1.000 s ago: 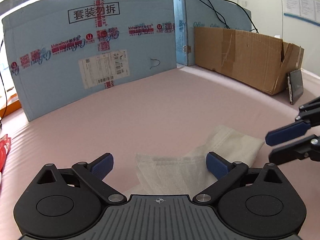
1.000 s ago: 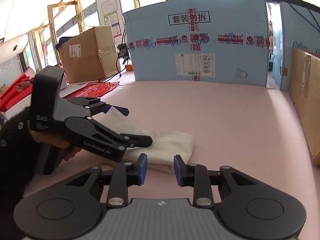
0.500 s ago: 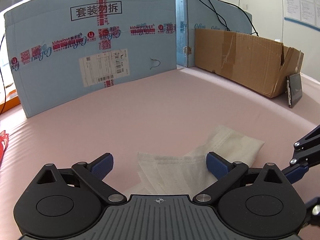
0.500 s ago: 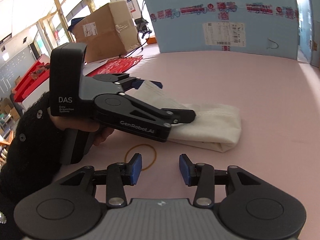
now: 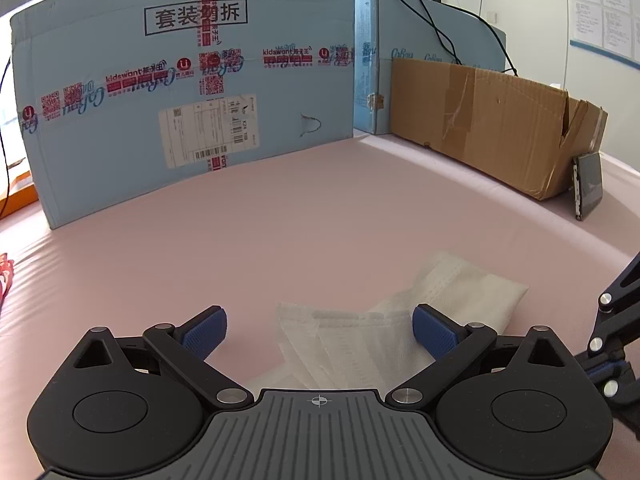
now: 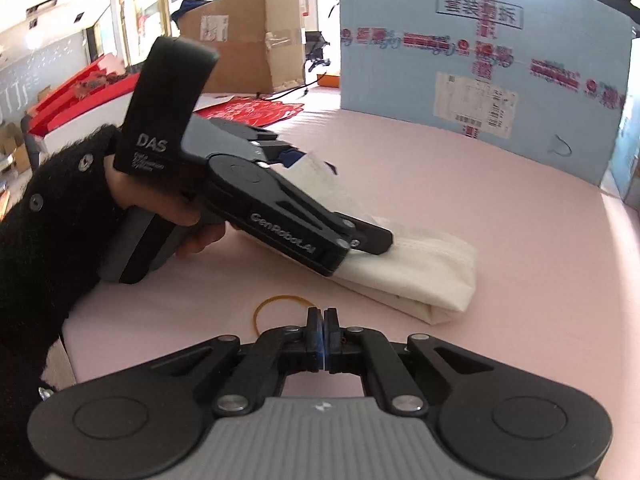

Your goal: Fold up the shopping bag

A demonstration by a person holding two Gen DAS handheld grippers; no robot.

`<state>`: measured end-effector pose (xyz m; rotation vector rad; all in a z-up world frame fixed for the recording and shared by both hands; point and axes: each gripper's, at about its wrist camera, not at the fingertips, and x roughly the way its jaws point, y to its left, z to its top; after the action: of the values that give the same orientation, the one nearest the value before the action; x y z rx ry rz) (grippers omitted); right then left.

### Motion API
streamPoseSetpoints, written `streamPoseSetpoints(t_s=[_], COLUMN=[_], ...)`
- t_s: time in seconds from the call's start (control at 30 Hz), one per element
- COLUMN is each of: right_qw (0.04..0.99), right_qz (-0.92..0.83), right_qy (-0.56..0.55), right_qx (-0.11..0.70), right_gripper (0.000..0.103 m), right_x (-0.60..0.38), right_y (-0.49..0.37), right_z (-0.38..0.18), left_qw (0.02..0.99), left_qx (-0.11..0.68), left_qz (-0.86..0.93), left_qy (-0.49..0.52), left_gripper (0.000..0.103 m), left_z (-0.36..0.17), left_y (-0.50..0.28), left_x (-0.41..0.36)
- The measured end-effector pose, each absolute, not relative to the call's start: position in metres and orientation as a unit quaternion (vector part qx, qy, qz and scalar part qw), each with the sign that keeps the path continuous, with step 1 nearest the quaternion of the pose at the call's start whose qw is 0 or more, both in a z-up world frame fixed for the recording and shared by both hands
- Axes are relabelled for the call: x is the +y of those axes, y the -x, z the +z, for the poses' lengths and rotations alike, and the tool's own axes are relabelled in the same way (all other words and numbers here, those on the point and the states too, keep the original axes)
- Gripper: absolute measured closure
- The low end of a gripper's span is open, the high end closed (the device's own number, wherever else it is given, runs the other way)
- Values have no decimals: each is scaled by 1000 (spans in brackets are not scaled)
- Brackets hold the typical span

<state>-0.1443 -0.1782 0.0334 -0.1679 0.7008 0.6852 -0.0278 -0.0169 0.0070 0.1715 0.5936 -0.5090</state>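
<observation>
The white fabric shopping bag (image 5: pixel 452 292) lies rolled and folded on the pink table (image 5: pixel 320 208). My left gripper (image 5: pixel 320 328) is open, its blue pads (image 5: pixel 434 334) wide apart over the bag's near end, pressing it down. In the right wrist view the bag (image 6: pixel 416 268) shows as a folded bundle under the left gripper (image 6: pixel 280 208). My right gripper (image 6: pixel 323 328) is shut, its pads together on the edge of a yellow rubber band (image 6: pixel 280 308) that lies on the table in front of the bag.
A large blue carton (image 5: pixel 188 104) stands at the back and a brown cardboard box (image 5: pixel 492 124) at the back right with a phone (image 5: pixel 588 184) leaning on it. Red paper (image 6: pixel 256 110) and another box (image 6: pixel 244 36) lie far left.
My right gripper has closed from open and moved down to the rubber band. The left gripper has stayed open over the bag.
</observation>
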Motion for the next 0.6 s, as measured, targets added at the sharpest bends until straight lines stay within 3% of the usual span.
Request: streamPoseSetpoints(t_s=[0.4,0.6], right_qw=[905,906], right_qz=[227,218], right_qy=[-3,-26], right_qx=[360,361], right_gripper=[102,102], right_x=[-254,-251], right_y=[108,78], right_z=[28,24], left_qw=[935,942], left_qx=[246,210], left_qz=[-242,-213], left_qy=[-84,-149], left_gripper=[3,3], left_z=[19,35], left_y=[38,49], left_x=[-20,-38])
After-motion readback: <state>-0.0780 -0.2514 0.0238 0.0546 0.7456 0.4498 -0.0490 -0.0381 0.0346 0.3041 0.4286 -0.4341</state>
